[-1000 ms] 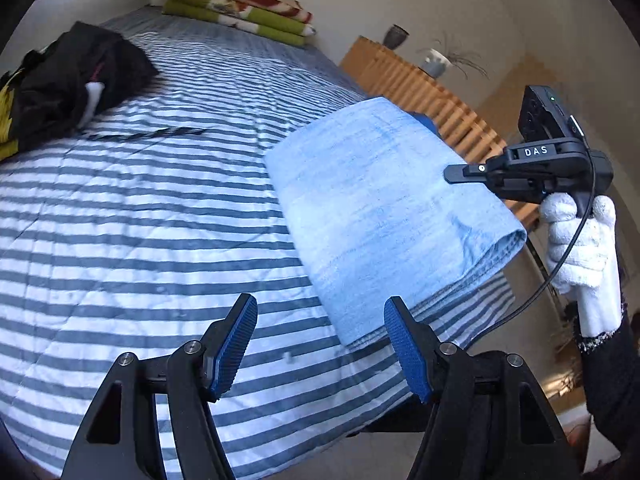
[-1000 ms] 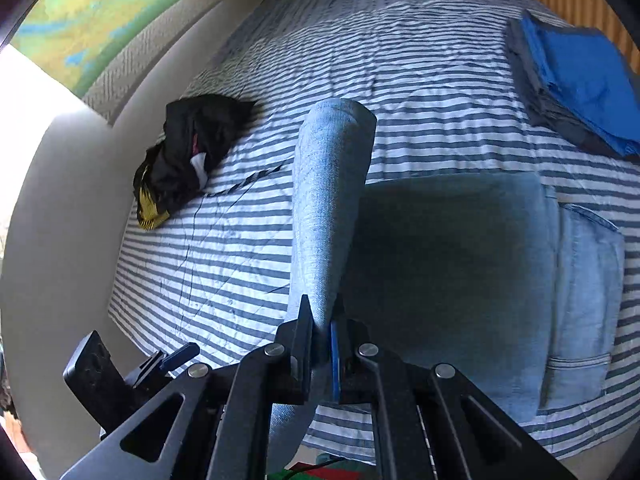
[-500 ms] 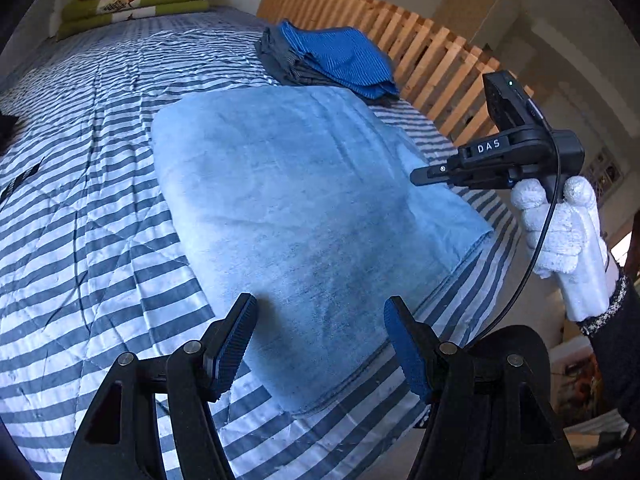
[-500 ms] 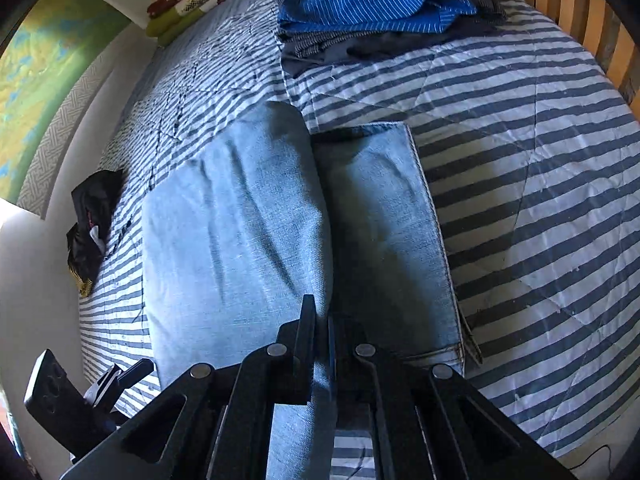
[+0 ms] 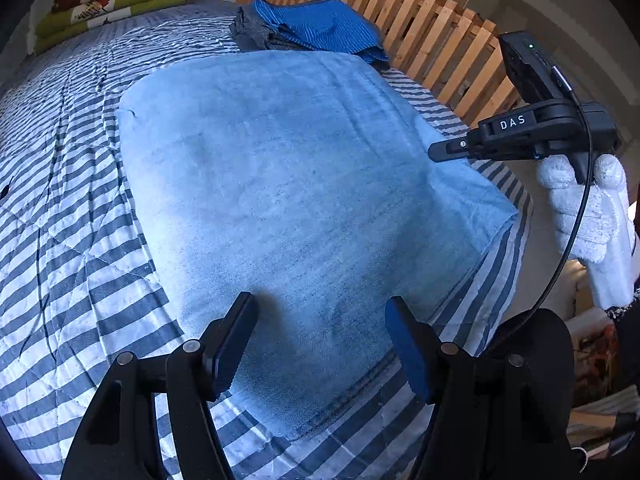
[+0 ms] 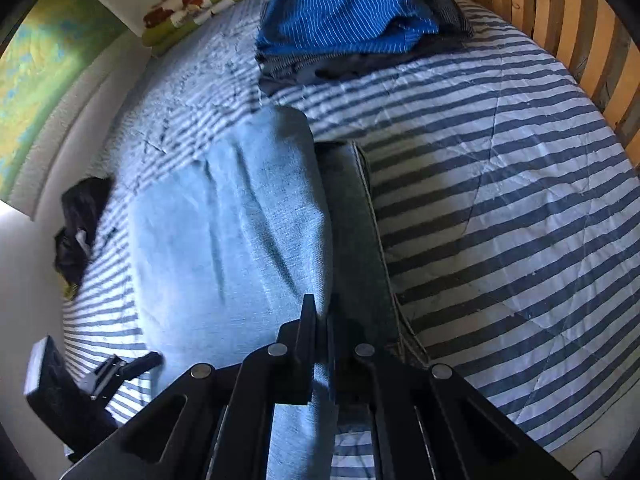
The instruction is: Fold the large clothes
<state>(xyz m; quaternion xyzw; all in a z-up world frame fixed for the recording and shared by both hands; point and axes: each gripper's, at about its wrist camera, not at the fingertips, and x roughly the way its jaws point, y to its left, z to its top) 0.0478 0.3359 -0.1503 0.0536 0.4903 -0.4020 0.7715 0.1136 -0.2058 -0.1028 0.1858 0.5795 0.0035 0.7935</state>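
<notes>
A: Denim, pale blue: one pair of jeans (image 5: 296, 184), folded into a broad pad, lying on the striped duvet (image 5: 68, 248) near the bed's foot edge.

B: Entry for the left gripper (image 5: 320, 344)?

A: Jaws apart, blue pads facing each other, hanging just above the near edge of the jeans. Nothing between the pads; whether the tips touch the cloth I cannot tell.

B: And the right gripper (image 6: 320, 320)?

A: Jaws together, clamped on a raised fold of the jeans along their right side. In the left wrist view its body sits over the right edge of the jeans, held by a hand in a white glove (image 5: 588, 216), with a black cable running down from it.

B: Other items, placed against the jeans?

A: Item: stack of folded clothes (image 5: 316, 28), bright blue pinstripe on top, grey beneath, just beyond the far edge of the jeans. Item: wooden slatted rail (image 5: 436, 36), behind that stack and along the right side. Item: folded blanket (image 5: 108, 4), green with red and white pattern, well beyond the jeans at the head of the bed. Item: black garment (image 6: 78, 232), crumpled, well apart to the left of the jeans by the wall.
</notes>
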